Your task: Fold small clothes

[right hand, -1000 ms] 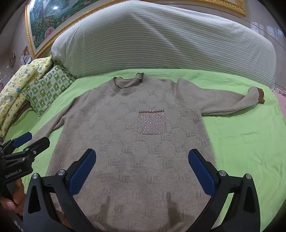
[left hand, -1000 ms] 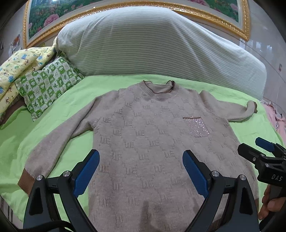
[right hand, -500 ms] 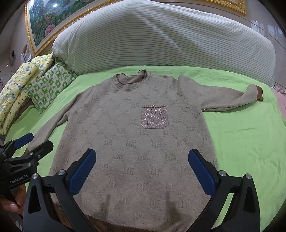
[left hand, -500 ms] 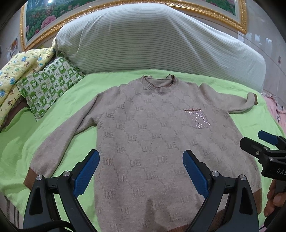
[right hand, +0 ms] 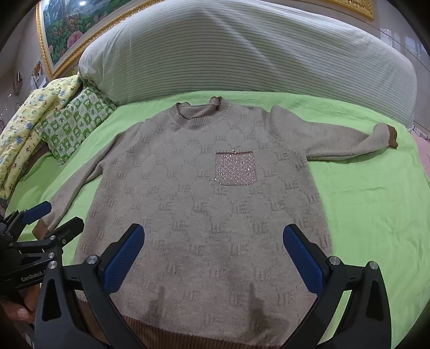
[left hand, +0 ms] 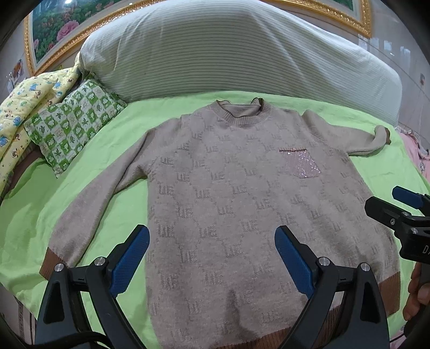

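A beige knit sweater [left hand: 228, 193] with a sequin chest pocket [right hand: 235, 167] lies flat, front up, on a green sheet [right hand: 371, 204], sleeves spread out, brown hem nearest me. My left gripper [left hand: 212, 255] is open and empty above the sweater's lower left part. My right gripper [right hand: 213, 255] is open and empty above the lower middle of the sweater [right hand: 209, 204]. Each gripper shows at the edge of the other's view: the right gripper [left hand: 403, 206] and the left gripper [right hand: 45, 222].
A large striped bolster [left hand: 242, 48] lies behind the sweater. A green checked pillow [left hand: 72, 123] and a yellow printed quilt [left hand: 24, 102] sit at the back left. A gold-framed painting [right hand: 70, 24] hangs behind. Pink cloth [left hand: 416, 150] lies at the right edge.
Both grippers have pulled back toward the hem side and risen a little, so the brown hem now shows. Both stay open. The sweater has not moved.
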{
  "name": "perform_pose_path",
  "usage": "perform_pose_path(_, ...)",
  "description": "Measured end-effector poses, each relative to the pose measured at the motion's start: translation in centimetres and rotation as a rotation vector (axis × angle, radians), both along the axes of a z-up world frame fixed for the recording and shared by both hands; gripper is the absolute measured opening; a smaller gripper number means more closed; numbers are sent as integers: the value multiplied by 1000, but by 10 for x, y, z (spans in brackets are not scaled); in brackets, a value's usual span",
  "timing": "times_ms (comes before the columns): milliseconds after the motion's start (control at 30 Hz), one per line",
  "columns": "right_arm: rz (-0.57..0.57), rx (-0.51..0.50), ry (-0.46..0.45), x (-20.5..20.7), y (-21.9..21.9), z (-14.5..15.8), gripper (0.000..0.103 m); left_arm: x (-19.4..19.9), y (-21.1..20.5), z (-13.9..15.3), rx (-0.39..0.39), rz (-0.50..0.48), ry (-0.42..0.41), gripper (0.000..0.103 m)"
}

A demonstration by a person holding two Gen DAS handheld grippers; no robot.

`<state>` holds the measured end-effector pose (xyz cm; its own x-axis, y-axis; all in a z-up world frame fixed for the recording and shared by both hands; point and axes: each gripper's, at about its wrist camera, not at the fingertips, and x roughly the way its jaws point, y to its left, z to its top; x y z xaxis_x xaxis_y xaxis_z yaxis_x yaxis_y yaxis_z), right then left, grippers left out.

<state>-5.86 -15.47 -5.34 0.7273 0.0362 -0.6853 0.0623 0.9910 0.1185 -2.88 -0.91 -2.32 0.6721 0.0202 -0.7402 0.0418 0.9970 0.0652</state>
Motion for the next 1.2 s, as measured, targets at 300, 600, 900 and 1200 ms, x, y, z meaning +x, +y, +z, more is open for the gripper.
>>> perform_pose_path(300,2,9,10,1,-3,-2,103,0,-3,0,3,-5,9,95)
perform_pose_path(600,3,6,16,-1,-2,-3,103,1,-5,-1,5,-7,10,95)
perform_pose_path(900,2,10,20,0,-2,-4,103,2,-4,-2,1,-7,16,95)
perform_pose_path(1200,10,10,25,1,2,-5,103,3,-2,-2,-2,-5,20,95)
